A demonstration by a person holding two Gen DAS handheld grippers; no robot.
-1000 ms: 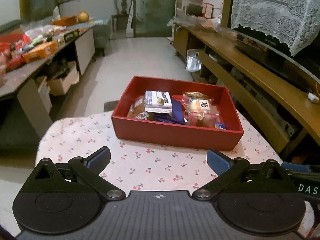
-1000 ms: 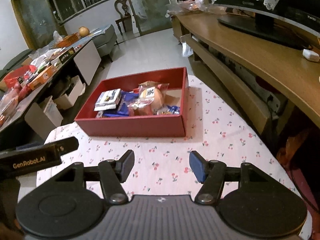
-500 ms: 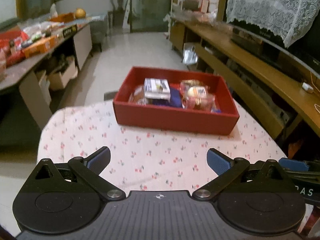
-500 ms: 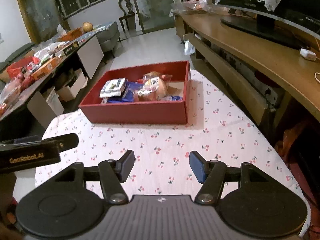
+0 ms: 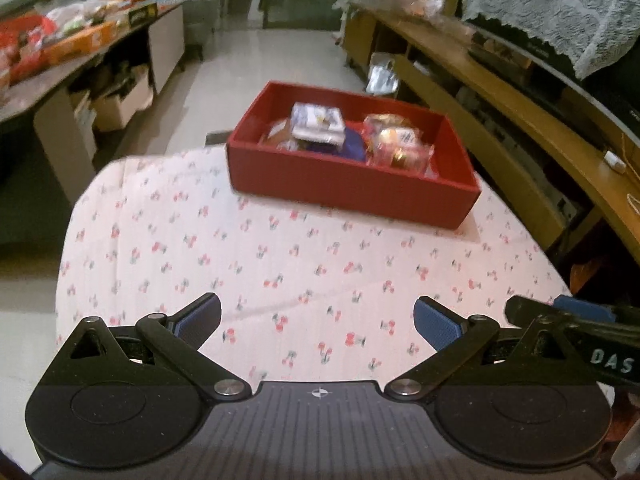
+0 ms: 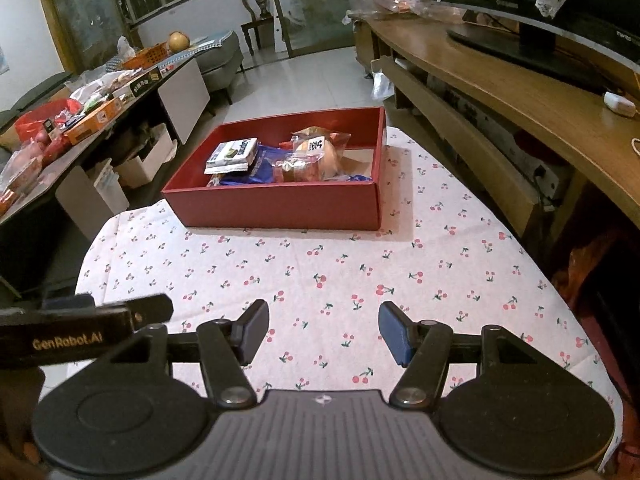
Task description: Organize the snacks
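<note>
White cloth printed with red cherries covers the counter (image 6: 400, 264), bare all the way from both claws to the box. The left claw (image 5: 317, 318) is spread wide with nothing between its blue pads; the right claw (image 6: 323, 332) is spread less far, also with nothing between its pads. Each pokes into the other's view at the edge, the left one lettered "GenRobot.AI", the right one showing "DAS". The counter's front corners curve away on both sides, and its right edge runs close beside a long wooden shelf unit (image 6: 500, 92).

Toward the far end sits a red cardboard box (image 6: 280, 204), near the back edge, holding the snacks (image 6: 280, 156): a white-and-dark packet on the left, a blue wrapper under it, and clear-bagged buns with a printed label too small to read.

Beyond lies open pale tiled floor (image 6: 304, 80). Left stands a cluttered side table (image 6: 92, 108) with cardboard boxes beneath; right, a television (image 6: 540, 28) under a lace cover; far back, a wooden chair (image 6: 260, 12) and glass doors.
</note>
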